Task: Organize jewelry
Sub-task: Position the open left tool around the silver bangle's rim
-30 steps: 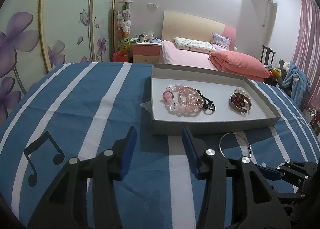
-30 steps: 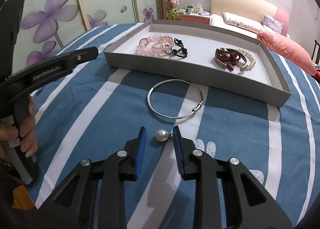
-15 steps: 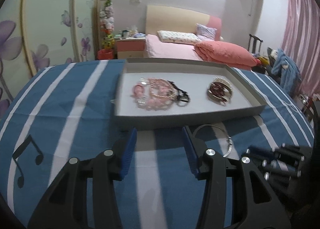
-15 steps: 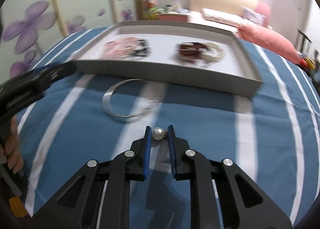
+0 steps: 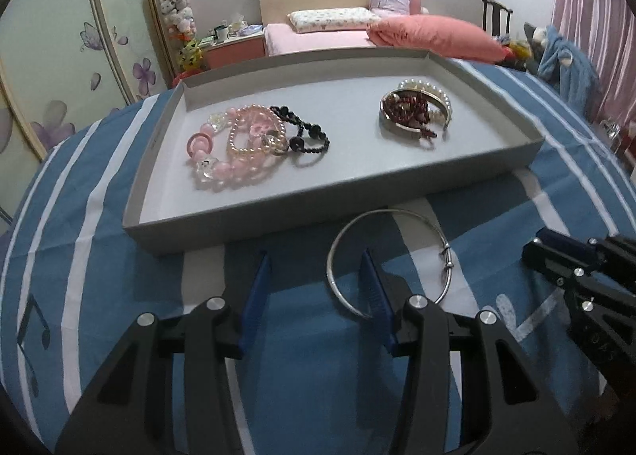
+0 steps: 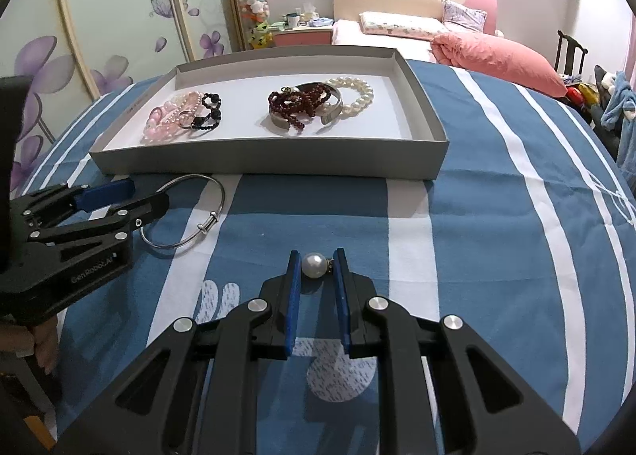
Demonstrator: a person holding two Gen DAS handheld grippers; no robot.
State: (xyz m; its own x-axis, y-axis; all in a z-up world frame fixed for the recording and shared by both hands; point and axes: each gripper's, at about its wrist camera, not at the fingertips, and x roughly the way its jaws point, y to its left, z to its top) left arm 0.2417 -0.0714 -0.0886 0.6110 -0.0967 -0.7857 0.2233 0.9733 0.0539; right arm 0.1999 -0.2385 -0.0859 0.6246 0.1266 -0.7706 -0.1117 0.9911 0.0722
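On the blue striped cloth, a silver bangle [image 5: 397, 211] lies just in front of the grey tray [image 5: 278, 212]. My left gripper [image 5: 315, 268] stands open right over it, the bangle's left arc just inside the right finger. In the right wrist view the left gripper [image 6: 147, 194] hovers at the bangle [image 6: 206, 226]. My right gripper [image 6: 317, 260] is shut on a white pearl stud [image 6: 315, 265], held just above the cloth. The tray [image 6: 258, 160] holds pink bead bracelets [image 5: 234, 152], a black bead string [image 5: 306, 137], and dark red beads [image 5: 409, 113] in a silver cuff beside a pearl bracelet [image 5: 437, 91].
The right gripper [image 5: 540, 246] shows at the right edge of the left wrist view. A hand [image 6: 43, 339] grips the left tool at lower left. Behind the table are a pink bed [image 6: 497, 53], flowered wardrobe doors [image 6: 119, 17] and a chair [image 5: 495, 13].
My right gripper closed on the pearl stud and carried it to the right. My left gripper moved right and lower, ending over the bangle's left arc.
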